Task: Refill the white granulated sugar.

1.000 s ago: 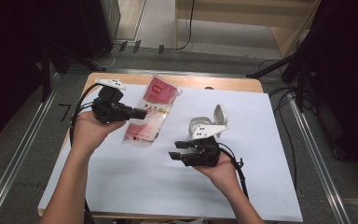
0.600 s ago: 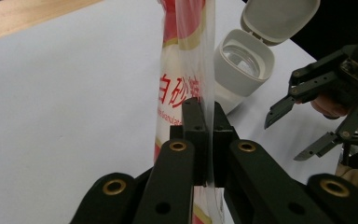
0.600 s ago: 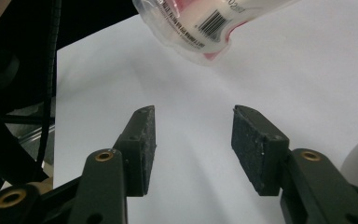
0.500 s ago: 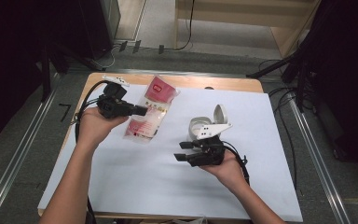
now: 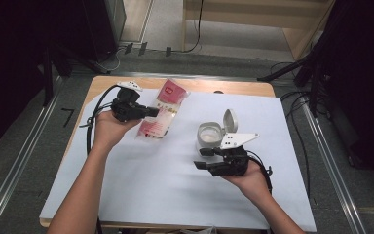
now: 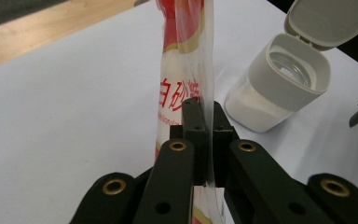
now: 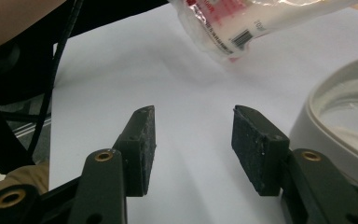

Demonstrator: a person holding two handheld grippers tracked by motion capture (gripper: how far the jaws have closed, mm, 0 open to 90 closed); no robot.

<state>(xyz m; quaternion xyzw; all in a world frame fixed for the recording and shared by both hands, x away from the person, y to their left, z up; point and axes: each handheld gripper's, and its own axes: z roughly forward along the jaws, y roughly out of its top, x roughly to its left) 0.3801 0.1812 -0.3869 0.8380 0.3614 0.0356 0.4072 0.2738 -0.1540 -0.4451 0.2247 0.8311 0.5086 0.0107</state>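
A clear plastic bag of white powder with red print (image 5: 164, 108) (image 6: 184, 70) (image 7: 242, 23) lies at the back left of the white sheet. My left gripper (image 5: 152, 112) (image 6: 208, 122) is shut on that bag's edge. A squat white jar (image 5: 209, 135) (image 6: 279, 84) (image 7: 345, 121) stands mid-sheet, its flip lid (image 5: 230, 119) hinged up and white powder inside. My right gripper (image 5: 200, 159) (image 7: 193, 140) lies level just in front of the jar. It is open, with nothing between its pads and its tips pointing left.
A white sheet (image 5: 165, 195) covers most of the wooden table (image 5: 199, 86). Metal floor rails (image 5: 9, 175) run along both sides, and cables (image 5: 195, 34) lie on the floor behind the table. A dark stand (image 5: 316, 63) is at the back right.
The left hand has shifted right with the bag in its jaws. The right hand has slid a little right in front of the jar, still open.
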